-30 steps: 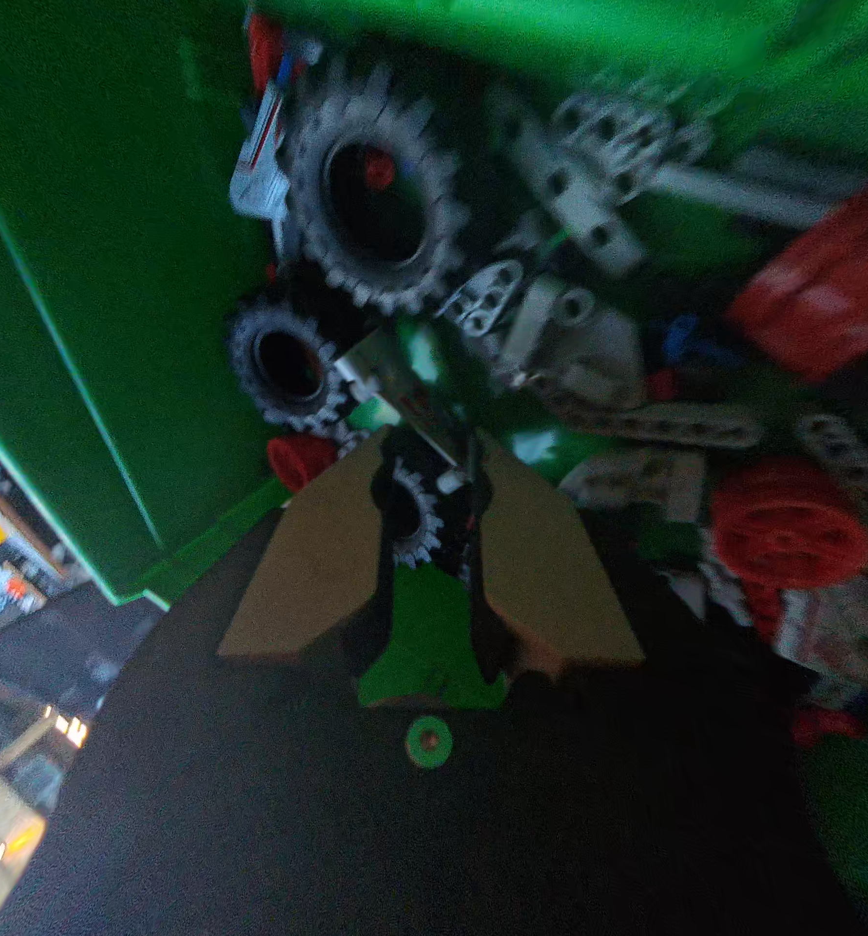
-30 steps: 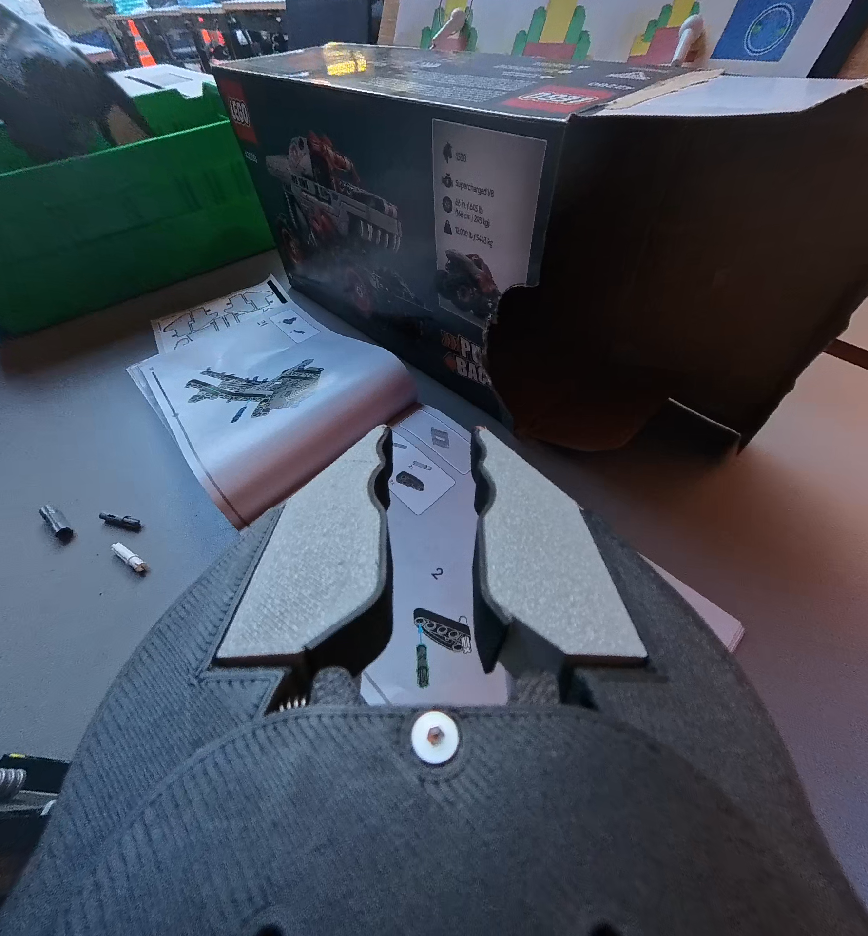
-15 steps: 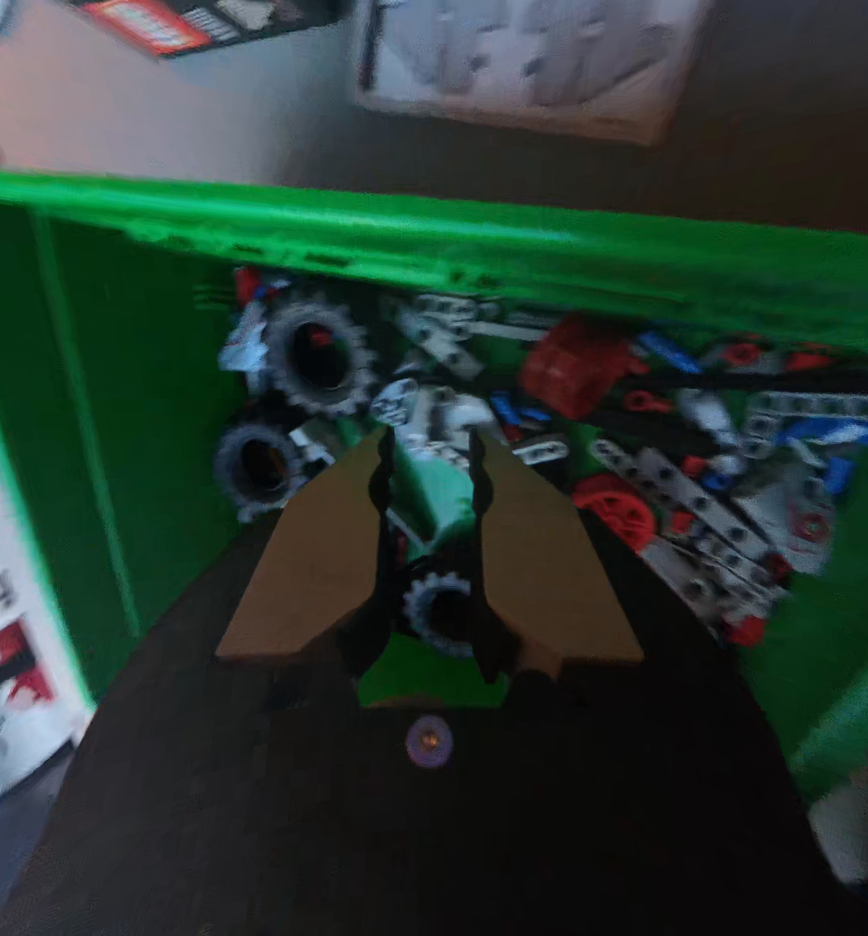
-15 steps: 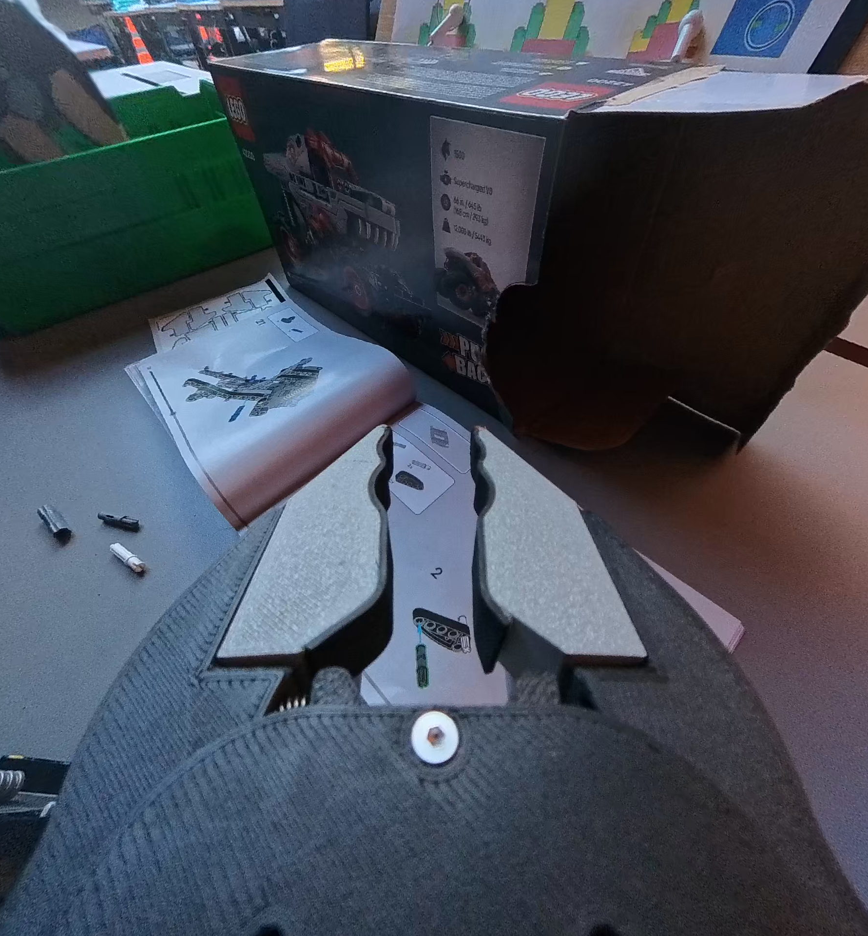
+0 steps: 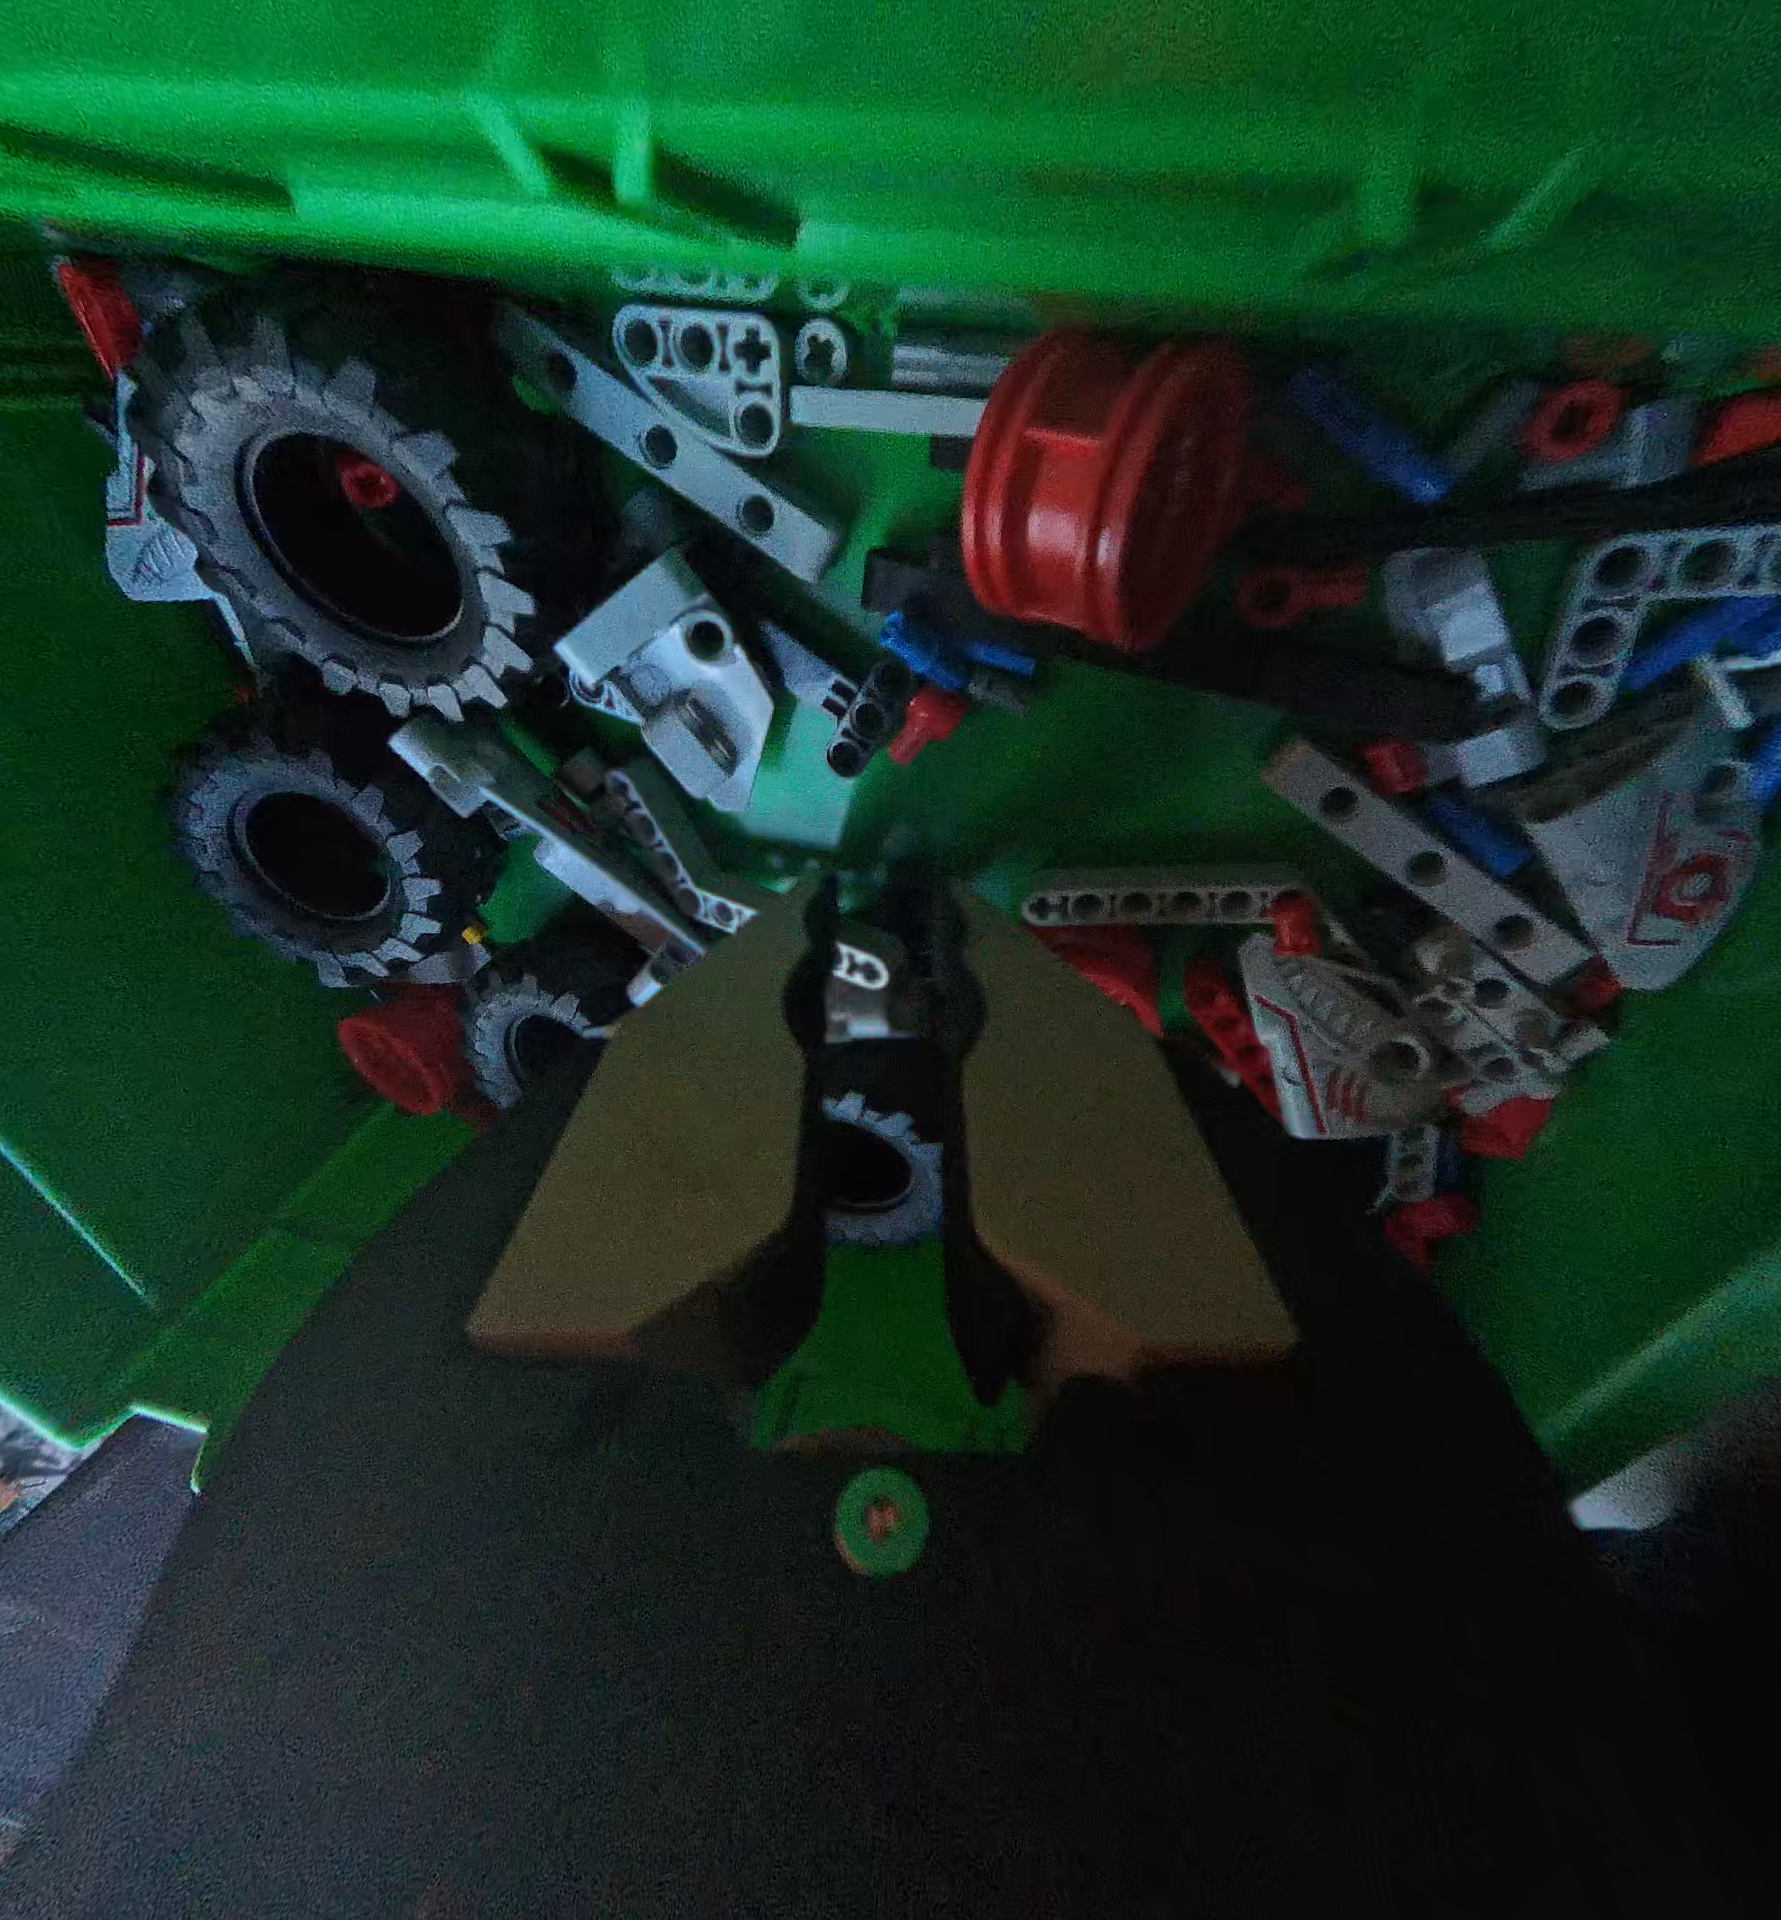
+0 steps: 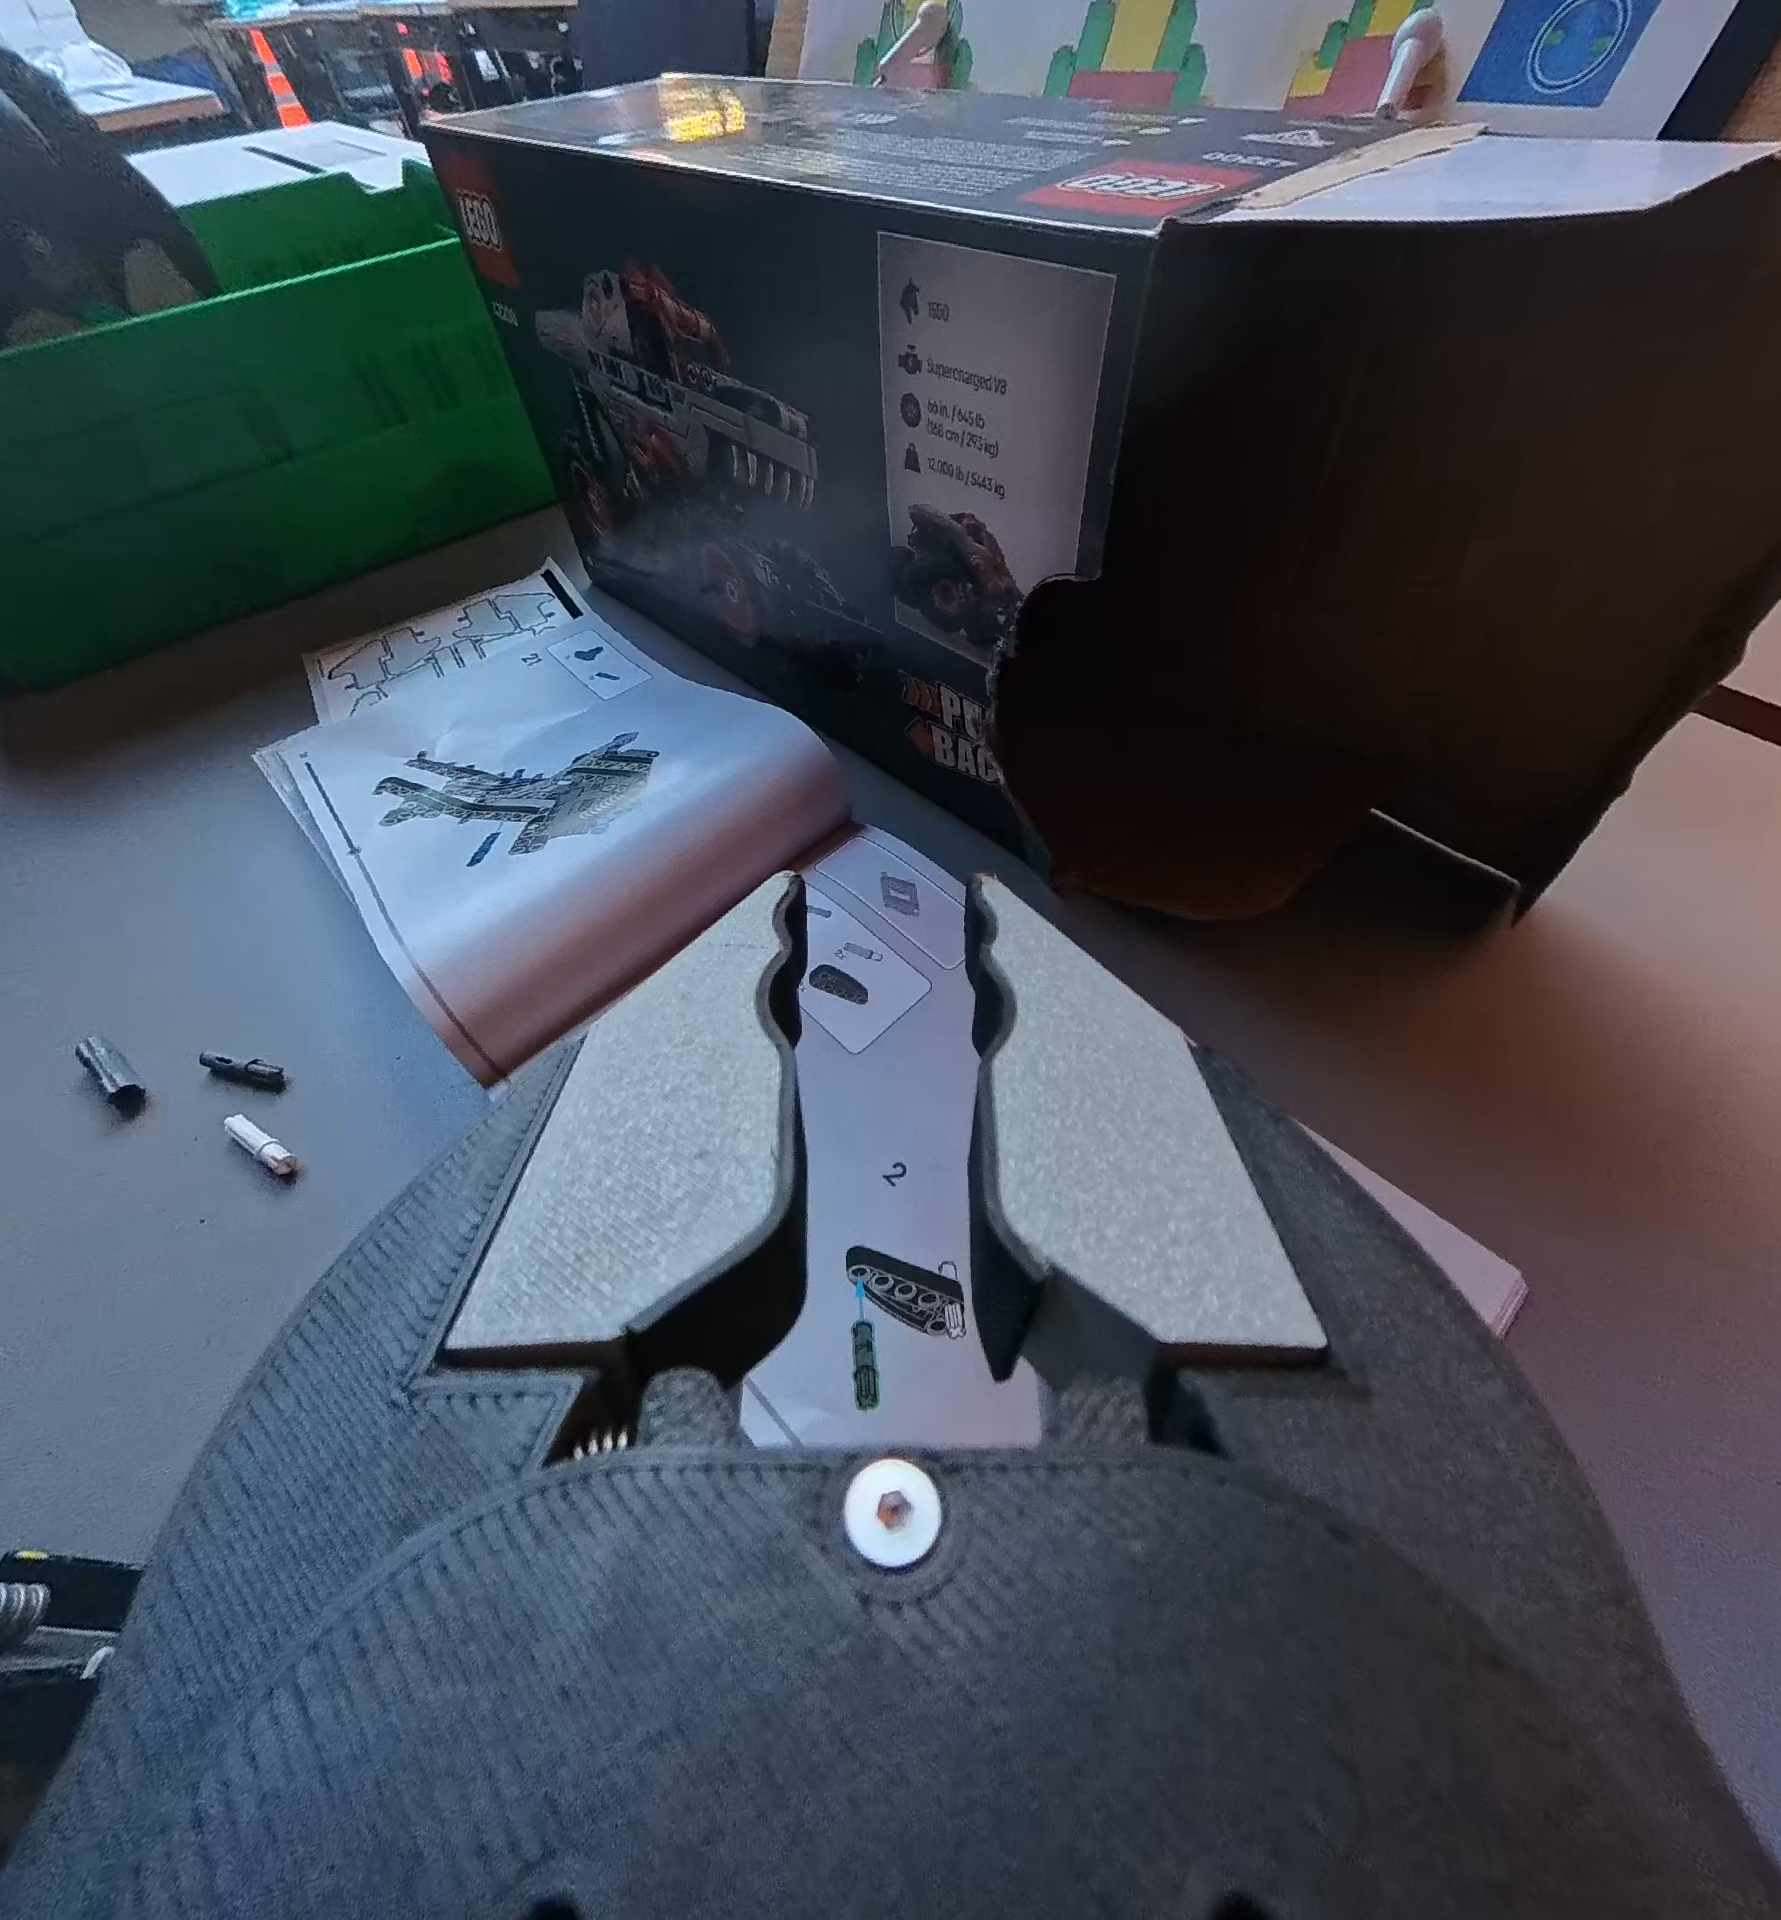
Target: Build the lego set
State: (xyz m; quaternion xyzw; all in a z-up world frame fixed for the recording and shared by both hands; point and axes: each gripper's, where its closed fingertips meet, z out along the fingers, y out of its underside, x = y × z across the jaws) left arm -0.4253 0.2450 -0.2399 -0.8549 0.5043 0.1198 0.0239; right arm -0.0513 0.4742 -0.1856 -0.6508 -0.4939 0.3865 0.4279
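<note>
Your left tongs [image 5: 881,914] reach down into the green bin [image 5: 865,125], tips just above the heap of loose lego parts [image 5: 1125,727]. Their jaws stand at a narrow gap; a small pale piece [image 5: 855,982] and a small tyre [image 5: 875,1169] show through that gap, but you cannot tell whether anything is gripped or merely lying below. In the bin: a large treaded tyre [image 5: 346,530] and a mid-size tyre [image 5: 309,857] against the left wall, a red wheel hub [image 5: 1104,488] near the far wall, grey perforated beams [image 5: 1426,862] and blue and red pins toward the right. The view is dim and soft at the edges. Your right tongs [image 6: 881,904] hover over the open instruction booklet [image 6: 574,790] on the grey desk [image 6: 86,1247], jaws parted by a narrow gap with nothing between them; the printed page shows through. The dark set box [image 6: 865,364] stands just behind the booklet, its right end flap torn open. The green bin [image 6: 190,447] sits left of the box, with the left tongs [image 6: 24,239] visible above it. Three small loose pieces lie on the desk left of the booklet: a dark sleeve [image 6: 109,1072], a black pin [image 6: 242,1070] and a white pin [image 6: 260,1145], close together but apart.
</note>
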